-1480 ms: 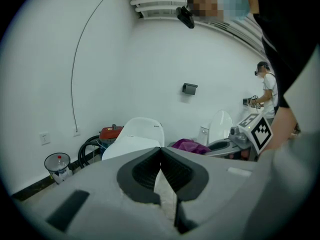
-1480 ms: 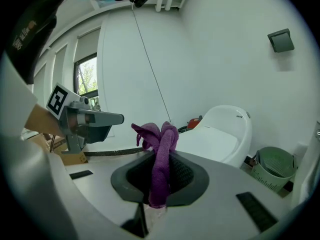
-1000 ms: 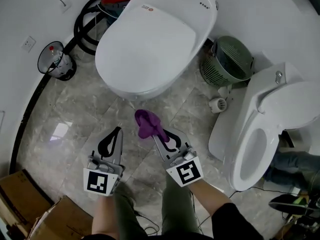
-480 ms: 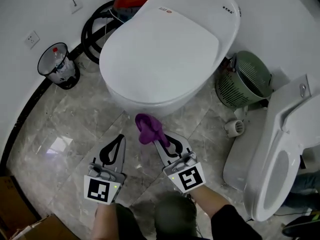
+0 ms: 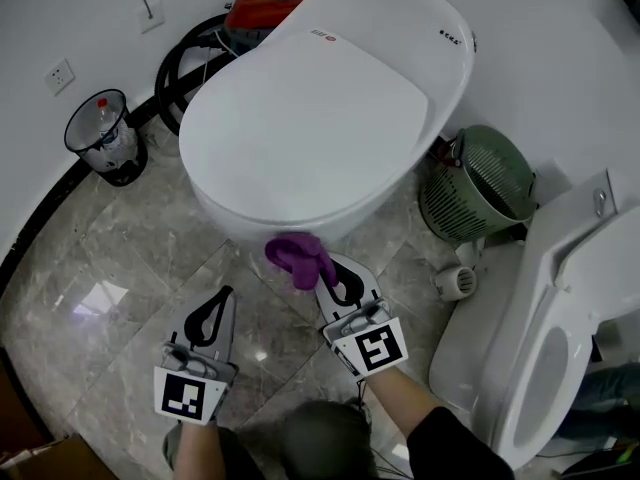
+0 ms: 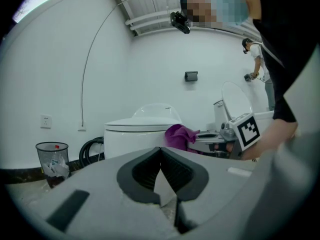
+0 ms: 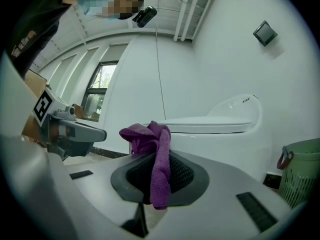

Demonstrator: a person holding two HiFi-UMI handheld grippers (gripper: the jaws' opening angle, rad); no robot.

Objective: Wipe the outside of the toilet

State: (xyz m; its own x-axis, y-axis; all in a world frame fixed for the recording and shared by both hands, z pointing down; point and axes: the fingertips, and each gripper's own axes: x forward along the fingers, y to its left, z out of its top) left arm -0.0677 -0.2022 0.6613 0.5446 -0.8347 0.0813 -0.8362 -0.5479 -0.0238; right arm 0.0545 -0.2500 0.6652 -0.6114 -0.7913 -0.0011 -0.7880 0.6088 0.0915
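At six o'clock of the toilet (image 5: 320, 118), right gripper (image 5: 324, 270) clamped purple cloth (image 5: 292, 252); left gripper (image 5: 222, 298), at seven o'clock, was closed, empty.

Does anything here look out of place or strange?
Yes. A second toilet, lid up, stands close beside the closed toilet and is turned at an angle to it. A red machine with a black hose sits behind the closed toilet. Nothing looks spilled.
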